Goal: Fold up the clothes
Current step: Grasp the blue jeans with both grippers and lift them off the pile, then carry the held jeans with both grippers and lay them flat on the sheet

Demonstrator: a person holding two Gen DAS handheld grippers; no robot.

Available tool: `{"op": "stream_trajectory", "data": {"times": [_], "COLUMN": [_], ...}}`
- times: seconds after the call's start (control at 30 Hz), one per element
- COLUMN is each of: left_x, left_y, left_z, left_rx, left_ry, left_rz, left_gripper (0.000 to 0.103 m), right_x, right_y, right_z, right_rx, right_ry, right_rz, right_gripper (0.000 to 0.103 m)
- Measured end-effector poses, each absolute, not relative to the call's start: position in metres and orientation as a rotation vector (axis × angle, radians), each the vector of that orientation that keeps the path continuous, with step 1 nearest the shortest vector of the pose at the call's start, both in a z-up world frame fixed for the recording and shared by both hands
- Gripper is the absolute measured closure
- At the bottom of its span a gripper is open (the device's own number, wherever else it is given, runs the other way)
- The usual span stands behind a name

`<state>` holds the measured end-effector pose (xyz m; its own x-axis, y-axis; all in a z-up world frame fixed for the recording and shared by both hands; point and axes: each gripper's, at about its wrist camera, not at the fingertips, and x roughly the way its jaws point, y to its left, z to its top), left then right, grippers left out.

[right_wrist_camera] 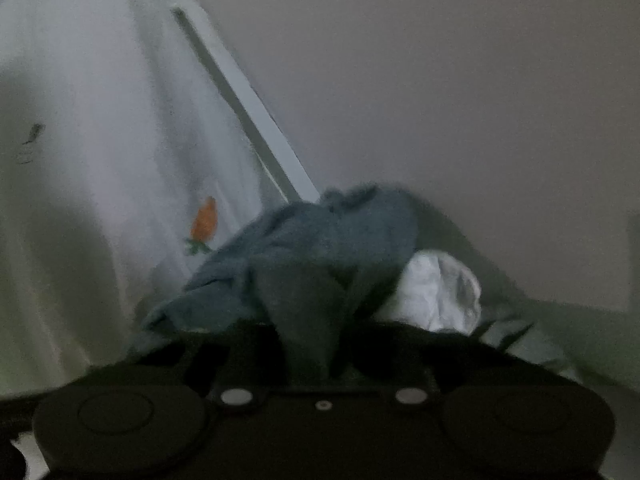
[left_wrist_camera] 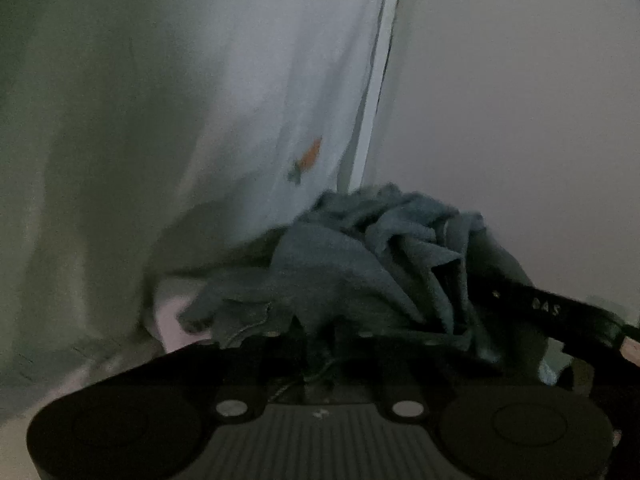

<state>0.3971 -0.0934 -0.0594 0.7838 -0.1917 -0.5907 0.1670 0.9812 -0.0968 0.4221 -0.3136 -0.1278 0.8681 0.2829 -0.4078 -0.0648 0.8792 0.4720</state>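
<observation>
Two grippers [left_wrist_camera: 320, 344] [right_wrist_camera: 316, 356], blue garment [left_wrist_camera: 360, 264] bunched between

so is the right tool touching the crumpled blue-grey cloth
Touching: the right wrist view shows the crumpled blue-grey cloth bunched between the right tool fingers.

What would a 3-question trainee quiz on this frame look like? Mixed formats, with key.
1. True or false: the blue-grey garment lies flat and smoothed out.
2. Multiple choice: the motif on the pale curtain is (a) an orange carrot, (b) a red star, (c) a blue fish.
3. Short answer: in the right wrist view, what sits just right of the blue-grey garment?

Key:
1. False; it is bunched up, with cloth gathered at both the left gripper and the right gripper.
2. a
3. A crumpled white cloth.
</observation>
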Motion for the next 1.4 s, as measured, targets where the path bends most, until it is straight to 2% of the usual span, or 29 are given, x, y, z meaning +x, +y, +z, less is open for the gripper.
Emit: {"op": "stream_trajectory", "data": {"times": [0.27,0.53,0.8,0.93,1.07,1.27,1.33,1.4], "left_x": [0.301,0.146,-0.008,-0.070,-0.121,-0.198,-0.209,-0.219], "left_y": [-0.075,-0.018,0.061,0.105,0.137,0.184,0.191,0.195], "left_z": [0.000,0.023,-0.022,-0.032,-0.030,-0.026,-0.031,-0.043], "left_rx": [-0.129,-0.238,-0.382,-0.437,-0.468,-0.514,-0.528,-0.531], "left_ry": [0.522,0.500,0.640,0.646,0.639,0.628,0.655,0.713], "left_rz": [-0.151,0.009,0.315,0.475,0.559,0.686,0.713,0.720], "left_gripper": [0.092,0.093,0.093,0.093,0.093,0.092,0.091,0.084], "right_x": [0.309,0.214,0.140,0.099,0.055,0.036,0.030,0.028], "right_y": [-0.281,-0.260,-0.175,-0.125,-0.081,-0.051,-0.049,-0.043], "right_z": [-0.047,-0.032,-0.048,-0.056,-0.049,-0.032,-0.035,-0.042], "right_rx": [0.441,0.486,0.397,0.334,0.283,0.277,0.278,0.224], "right_ry": [0.331,0.414,0.621,0.727,0.739,0.740,0.751,0.773], "right_rz": [0.403,0.634,0.822,0.935,1.049,1.055,1.012,0.939], "right_gripper": [0.089,0.089,0.089,0.089,0.089,0.089,0.087,0.084]}}
